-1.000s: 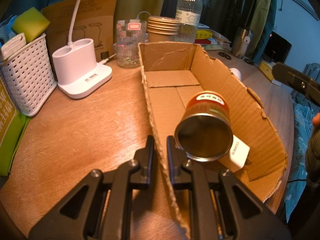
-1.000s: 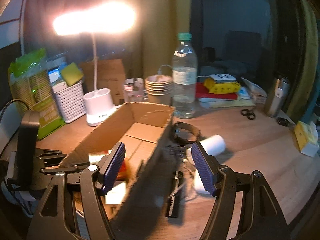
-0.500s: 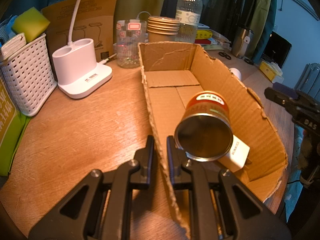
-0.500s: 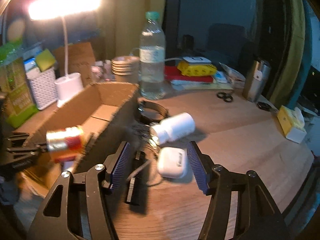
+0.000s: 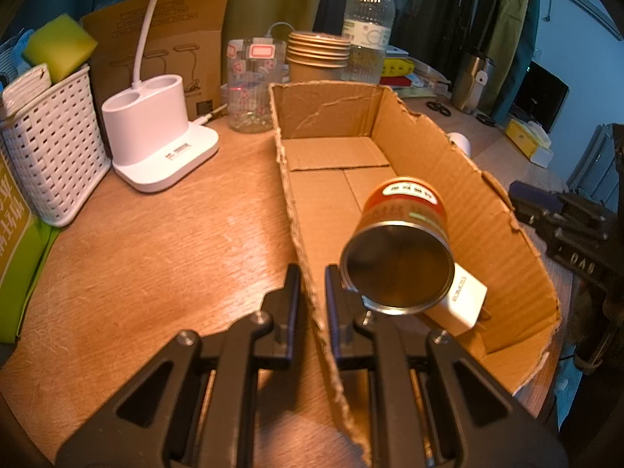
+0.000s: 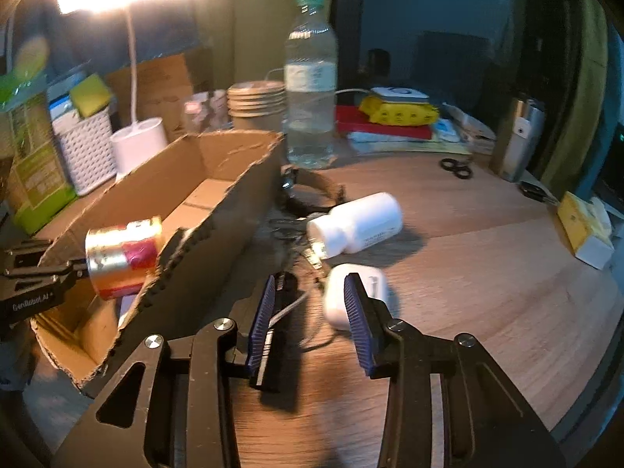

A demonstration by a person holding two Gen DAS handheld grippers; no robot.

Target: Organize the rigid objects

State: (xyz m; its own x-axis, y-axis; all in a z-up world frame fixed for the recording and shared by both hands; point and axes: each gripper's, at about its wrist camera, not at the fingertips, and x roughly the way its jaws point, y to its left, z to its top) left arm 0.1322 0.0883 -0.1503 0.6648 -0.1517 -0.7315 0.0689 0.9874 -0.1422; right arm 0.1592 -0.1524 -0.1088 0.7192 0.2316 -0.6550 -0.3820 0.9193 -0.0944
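Note:
My left gripper (image 5: 312,300) is shut on the left wall of the open cardboard box (image 5: 448,179). Inside the box a red and gold can (image 5: 401,257) lies tilted on a white charger (image 5: 464,300). My right gripper (image 6: 310,284) hangs low over the desk just right of the box (image 6: 234,210), and its jaws are closing. Only a thin cable lies between them, and the pads press on nothing. A white earbud case (image 6: 339,300) sits against its right finger, a black bar-shaped object (image 6: 279,335) under its left finger. A white pill bottle (image 6: 362,222) lies beyond.
Behind the box stand a white lamp base (image 5: 156,132), a white basket (image 5: 50,132), a glass jar (image 5: 249,89), stacked paper cups (image 5: 318,54) and a water bottle (image 6: 310,89). Scissors (image 6: 456,167), a steel flask (image 6: 518,136) and a yellow box (image 6: 585,230) lie right.
My right gripper has swung right from the box and sunk toward the earbud case, and its jaws have narrowed. The left gripper, box and can have not moved.

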